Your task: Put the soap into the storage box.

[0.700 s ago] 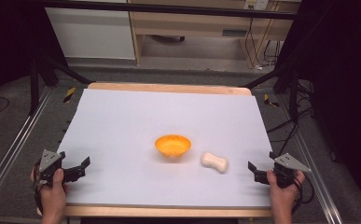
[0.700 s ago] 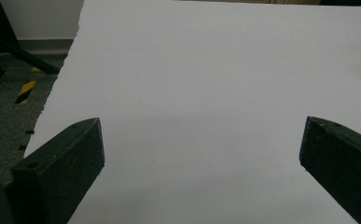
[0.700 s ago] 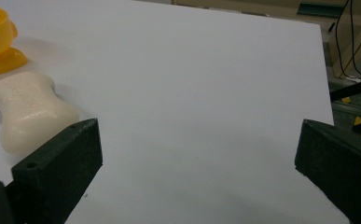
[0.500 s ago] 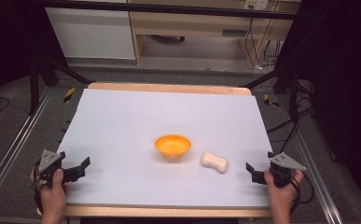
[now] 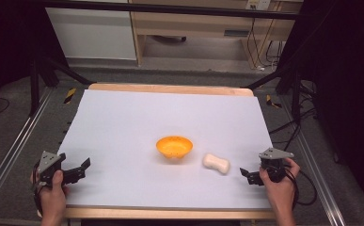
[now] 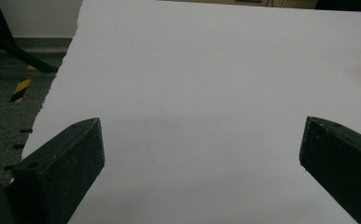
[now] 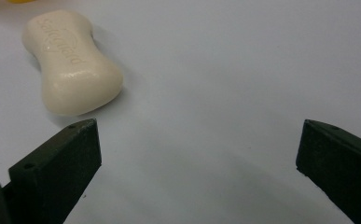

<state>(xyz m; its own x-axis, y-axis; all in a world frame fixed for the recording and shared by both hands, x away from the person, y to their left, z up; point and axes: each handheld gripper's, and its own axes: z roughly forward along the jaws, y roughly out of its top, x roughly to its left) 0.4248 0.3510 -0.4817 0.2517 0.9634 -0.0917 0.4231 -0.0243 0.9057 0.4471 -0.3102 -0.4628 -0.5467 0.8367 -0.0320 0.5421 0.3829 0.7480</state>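
Note:
An orange bowl [image 5: 174, 146] sits at the middle of the white table sheet [image 5: 137, 117]. Just right of it lies a cream bar of soap [image 5: 216, 163], also close up at the upper left of the right gripper view [image 7: 71, 60]. My right gripper [image 5: 248, 175] hovers low at the front right, open, a short way right of the soap, with nothing between its jaws [image 7: 199, 149]. My left gripper [image 5: 76, 168] is held at the front left edge, open and empty [image 6: 201, 149], pointing over bare sheet.
The sheet covers a wooden table [image 5: 170, 88] with its edge showing at the back. Metal rails [image 5: 10, 155] run along both sides over grey floor. A cabinet [image 5: 92, 28] and a wooden shelf [image 5: 193, 23] stand beyond the table.
My right gripper has slid a little leftward toward the soap. The left gripper, bowl and soap have stayed put.

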